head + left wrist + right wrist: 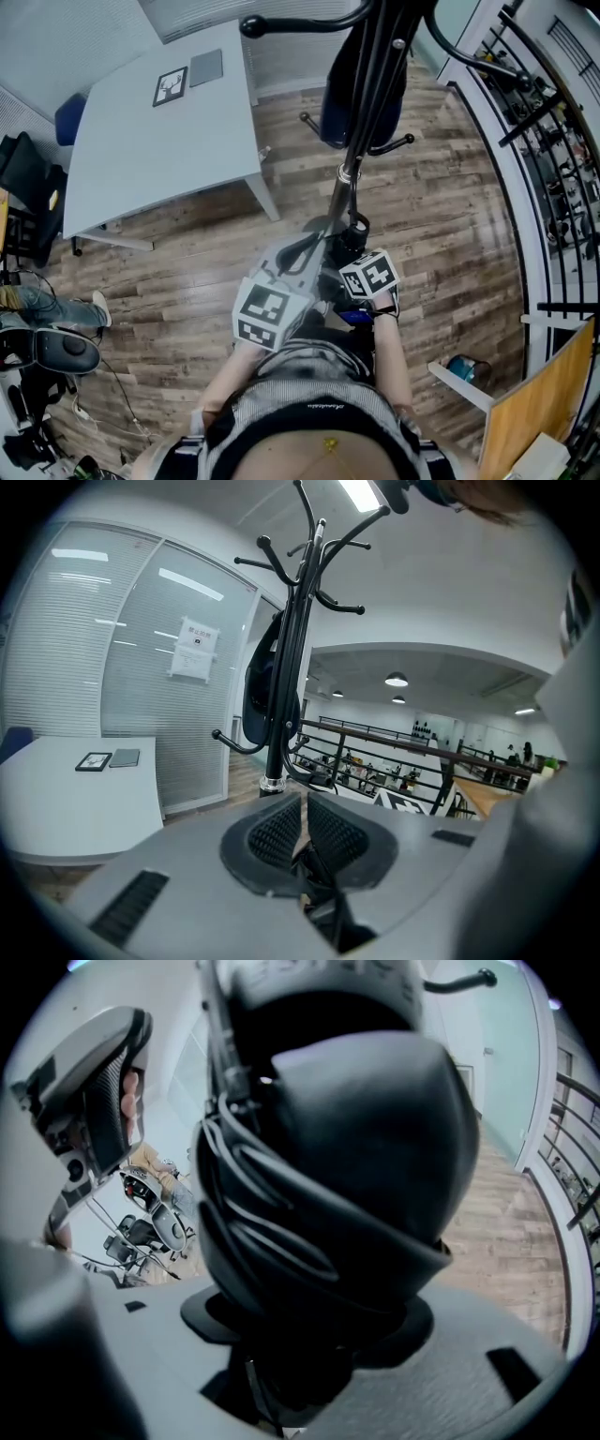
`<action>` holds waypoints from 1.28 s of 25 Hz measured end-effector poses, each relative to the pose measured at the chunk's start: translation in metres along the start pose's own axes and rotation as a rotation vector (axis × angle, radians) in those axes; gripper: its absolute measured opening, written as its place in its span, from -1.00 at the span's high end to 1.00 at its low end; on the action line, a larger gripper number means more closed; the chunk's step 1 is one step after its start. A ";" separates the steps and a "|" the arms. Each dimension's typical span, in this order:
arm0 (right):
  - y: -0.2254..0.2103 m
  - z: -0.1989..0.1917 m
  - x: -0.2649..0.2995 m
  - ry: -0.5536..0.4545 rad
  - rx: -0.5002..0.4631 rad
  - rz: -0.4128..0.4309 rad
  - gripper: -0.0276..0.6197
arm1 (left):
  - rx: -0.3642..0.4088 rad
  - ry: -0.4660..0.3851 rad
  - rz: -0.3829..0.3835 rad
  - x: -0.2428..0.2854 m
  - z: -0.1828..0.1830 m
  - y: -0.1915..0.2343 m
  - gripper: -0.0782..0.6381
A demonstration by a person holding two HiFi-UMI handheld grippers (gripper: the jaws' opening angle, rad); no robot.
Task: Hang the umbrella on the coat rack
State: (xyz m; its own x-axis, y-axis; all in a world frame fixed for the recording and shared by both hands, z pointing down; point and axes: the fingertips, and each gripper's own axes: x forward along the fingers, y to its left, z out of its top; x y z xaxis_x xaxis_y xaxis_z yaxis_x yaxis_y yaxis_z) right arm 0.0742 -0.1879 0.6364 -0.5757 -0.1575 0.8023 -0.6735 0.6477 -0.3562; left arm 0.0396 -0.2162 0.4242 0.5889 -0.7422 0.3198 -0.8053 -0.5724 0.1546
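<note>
A black folded umbrella (347, 1166) fills the right gripper view, and my right gripper (309, 1335) is shut on its body. In the head view the umbrella (354, 232) is upright just before the black coat rack pole (361, 112), with the right gripper (349, 258) below it. My left gripper (314, 246) is beside it, its jaws nearly together on a thin black strap (314, 869). The left gripper (305, 832) looks up at the coat rack (286, 696) and its curved hooks (342, 607). A dark blue bag (337, 98) hangs on the rack.
A white table (159, 141) stands at the left with a framed picture (170, 85) and a grey pad (206, 67). A black railing (525, 122) curves along the right. A low hook (403, 142) sticks out from the pole. A black chair (28, 211) is far left.
</note>
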 end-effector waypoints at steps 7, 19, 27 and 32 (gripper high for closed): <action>-0.021 0.017 -0.023 -0.092 -0.003 -0.168 -0.05 | -0.020 0.001 -0.001 -0.002 0.003 0.002 0.72; 0.002 0.062 -0.092 -0.410 -0.029 -0.212 0.27 | -0.013 -0.004 -0.028 -0.006 -0.001 -0.010 0.72; 0.017 0.076 -0.116 -0.488 -0.062 -0.244 0.48 | -0.024 -0.023 -0.034 -0.011 0.005 -0.014 0.72; 0.022 0.083 -0.128 -0.542 -0.059 -0.249 0.60 | -0.019 -0.013 -0.042 -0.010 0.002 -0.016 0.72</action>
State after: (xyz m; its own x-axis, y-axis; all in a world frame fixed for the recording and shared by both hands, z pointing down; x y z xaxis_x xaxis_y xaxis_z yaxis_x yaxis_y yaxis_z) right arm 0.0944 -0.2151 0.4859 -0.5690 -0.6574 0.4941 -0.8005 0.5804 -0.1495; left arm 0.0471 -0.2003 0.4163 0.6232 -0.7222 0.3001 -0.7807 -0.5967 0.1854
